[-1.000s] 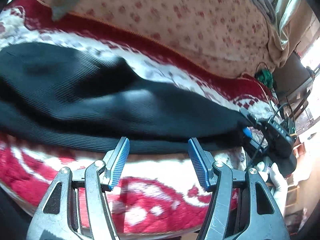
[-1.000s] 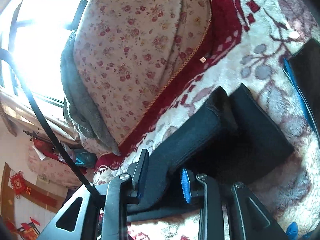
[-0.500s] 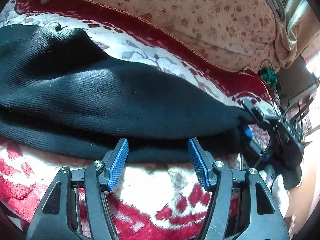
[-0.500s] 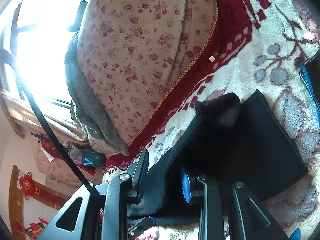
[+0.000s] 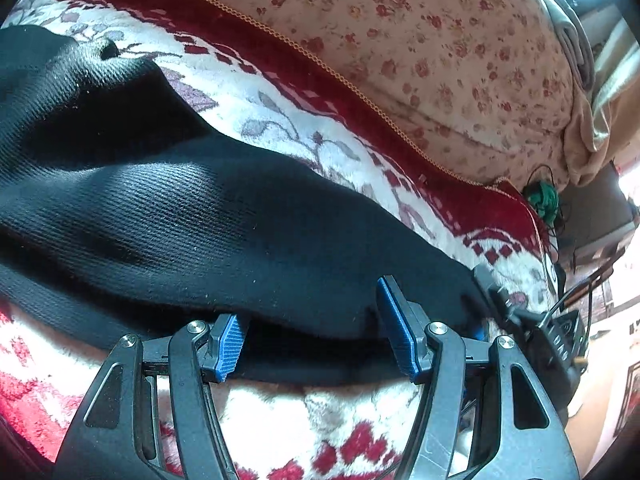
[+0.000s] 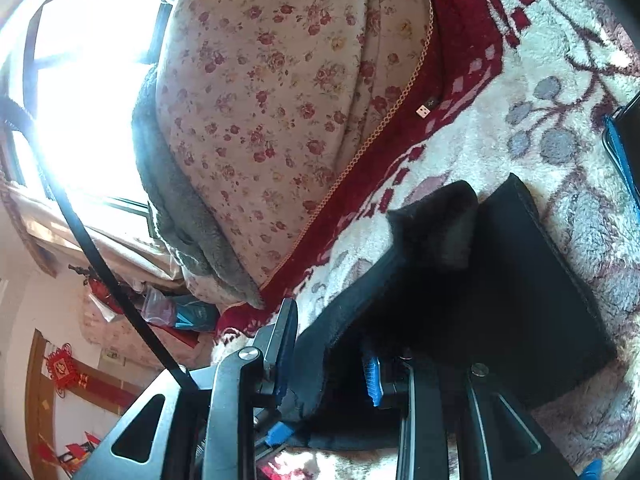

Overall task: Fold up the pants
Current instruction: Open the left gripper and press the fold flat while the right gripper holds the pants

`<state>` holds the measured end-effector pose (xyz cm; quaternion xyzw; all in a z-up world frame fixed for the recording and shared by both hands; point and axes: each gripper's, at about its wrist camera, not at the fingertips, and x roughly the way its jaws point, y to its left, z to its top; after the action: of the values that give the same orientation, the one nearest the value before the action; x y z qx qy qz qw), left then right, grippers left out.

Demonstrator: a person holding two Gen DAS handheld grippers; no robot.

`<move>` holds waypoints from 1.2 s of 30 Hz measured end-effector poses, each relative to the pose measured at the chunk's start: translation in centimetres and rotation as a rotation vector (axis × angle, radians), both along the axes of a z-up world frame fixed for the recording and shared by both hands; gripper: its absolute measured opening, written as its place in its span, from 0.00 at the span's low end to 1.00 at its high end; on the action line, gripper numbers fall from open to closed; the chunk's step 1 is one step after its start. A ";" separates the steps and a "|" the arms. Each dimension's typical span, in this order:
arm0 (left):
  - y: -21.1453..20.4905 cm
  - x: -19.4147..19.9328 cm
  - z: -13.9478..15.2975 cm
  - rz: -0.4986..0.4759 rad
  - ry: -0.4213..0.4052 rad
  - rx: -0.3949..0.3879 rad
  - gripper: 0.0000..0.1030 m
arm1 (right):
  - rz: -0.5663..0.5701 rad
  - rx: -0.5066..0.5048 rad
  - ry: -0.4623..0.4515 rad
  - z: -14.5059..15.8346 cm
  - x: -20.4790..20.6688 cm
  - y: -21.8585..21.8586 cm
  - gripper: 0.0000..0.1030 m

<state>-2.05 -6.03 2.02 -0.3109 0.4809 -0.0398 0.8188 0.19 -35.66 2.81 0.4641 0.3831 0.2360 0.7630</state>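
Blue ribbed pads on your left gripper (image 5: 314, 330) stand wide apart, gripping nothing. The left-hand pad (image 5: 228, 346) sits tucked under the lifted near edge of the black pants (image 5: 248, 236); the right-hand pad lies against the top of that same edge. Cloth bridges the gap between them, but neither pad presses it.

Your right gripper (image 6: 326, 346) is closed on the pants (image 6: 472, 312): a thick fold of black knit is pinched between its two fingers, and the fabric runs from there up and away across the bed. In the left wrist view this gripper shows at the far right end of the garment.

Pants position: laid lengthwise over the red-and-white fleece blanket (image 5: 320, 412), near the front edge of the bed. In the right wrist view one piece of black cloth stands up as a small peak, and a flatter panel lies beside it on the blanket.

Surroundings: a floral quilt (image 5: 420, 52) is heaped behind the blanket's red border. A small USB plug (image 6: 426, 108) rests on that border. A green bundle of cord (image 5: 542, 200) hangs past the far corner of the bed. Bright window (image 6: 80, 92) glare washes out the left of the right wrist view.
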 end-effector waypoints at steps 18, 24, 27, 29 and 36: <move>-3.3 -0.7 1.6 -0.137 -0.057 0.144 0.06 | -0.019 -0.211 -0.093 1.0 -2.1 -1.2 0.07; -3.9 -1.6 0.3 -0.128 -0.049 0.188 0.07 | -0.012 -0.254 -0.035 0.4 -2.4 -1.7 0.07; -4.3 -2.2 0.4 -0.143 -0.076 0.222 0.10 | -0.009 -0.275 0.060 -1.2 -1.8 -1.7 0.08; -4.4 -2.6 0.4 -0.158 -0.080 0.238 0.16 | -0.018 -0.267 0.091 -1.4 -1.8 -2.1 0.09; -4.2 -4.3 1.1 -0.207 -0.093 0.268 0.20 | -0.101 -0.511 0.082 1.9 -3.5 -2.5 0.21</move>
<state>-6.34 -10.25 3.12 -0.1455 0.4728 -0.0735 0.8659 -3.36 -38.18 4.76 0.2841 0.4371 0.0742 0.8502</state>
